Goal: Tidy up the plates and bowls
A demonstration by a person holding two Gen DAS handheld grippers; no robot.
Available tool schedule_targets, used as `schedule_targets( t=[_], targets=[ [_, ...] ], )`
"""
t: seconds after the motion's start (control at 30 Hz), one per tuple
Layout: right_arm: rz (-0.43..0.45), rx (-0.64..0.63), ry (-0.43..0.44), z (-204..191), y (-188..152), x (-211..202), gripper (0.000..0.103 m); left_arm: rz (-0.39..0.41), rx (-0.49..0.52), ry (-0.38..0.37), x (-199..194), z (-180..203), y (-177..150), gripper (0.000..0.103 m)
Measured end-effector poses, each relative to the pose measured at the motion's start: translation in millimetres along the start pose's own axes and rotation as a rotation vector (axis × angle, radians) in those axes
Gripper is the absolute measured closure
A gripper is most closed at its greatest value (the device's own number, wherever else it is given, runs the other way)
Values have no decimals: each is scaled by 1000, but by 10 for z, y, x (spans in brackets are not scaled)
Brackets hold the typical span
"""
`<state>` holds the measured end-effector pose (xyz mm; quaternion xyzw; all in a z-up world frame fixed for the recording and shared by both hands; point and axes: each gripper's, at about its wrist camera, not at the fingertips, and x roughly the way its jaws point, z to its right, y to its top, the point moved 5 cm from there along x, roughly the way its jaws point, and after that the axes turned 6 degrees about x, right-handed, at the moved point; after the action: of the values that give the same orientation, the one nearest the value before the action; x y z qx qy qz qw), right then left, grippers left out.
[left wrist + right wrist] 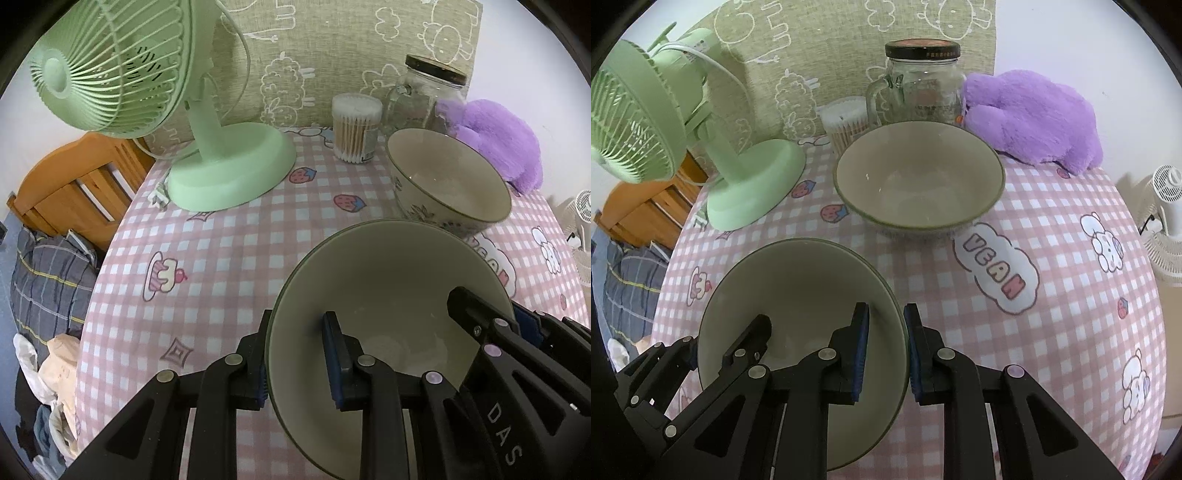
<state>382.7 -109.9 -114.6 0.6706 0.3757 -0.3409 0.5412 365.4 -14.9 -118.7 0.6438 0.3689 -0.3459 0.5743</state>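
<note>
A cream bowl with a dark green rim (pixel 388 280) (pixel 798 288) is close in front on the pink checked tablecloth (pixel 221 258). My left gripper (pixel 297 350) is shut on its left rim, one pad inside the bowl and one outside. On the opposite rim my right gripper (pixel 886 339) is shut the same way. Each gripper shows at the edge of the other's view: the right gripper (pixel 513 317) and the left gripper (pixel 701 347). A second, patterned bowl (pixel 450 177) (pixel 916 177) stands upright and empty just behind.
A green desk fan (pixel 221 173) (pixel 746 192) stands at the back left. Behind the far bowl are a cotton swab tub (pixel 356 129), a lidded glass jar (pixel 919 85) and a purple plush toy (pixel 1030 118). A wooden bed frame (pixel 74 192) lies beyond the left edge.
</note>
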Motion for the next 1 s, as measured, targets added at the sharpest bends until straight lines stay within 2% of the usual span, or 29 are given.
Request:
schedule_targets(
  t=[0.67, 1.0],
  targets=[
    [48, -26, -4, -97, -455, -937, 80, 62, -45, -26, -902, -110, -423, 80],
    [91, -31, -24, -170, -795, -1457, 80, 103, -50, -70, -1366, -167, -816, 80]
  ],
)
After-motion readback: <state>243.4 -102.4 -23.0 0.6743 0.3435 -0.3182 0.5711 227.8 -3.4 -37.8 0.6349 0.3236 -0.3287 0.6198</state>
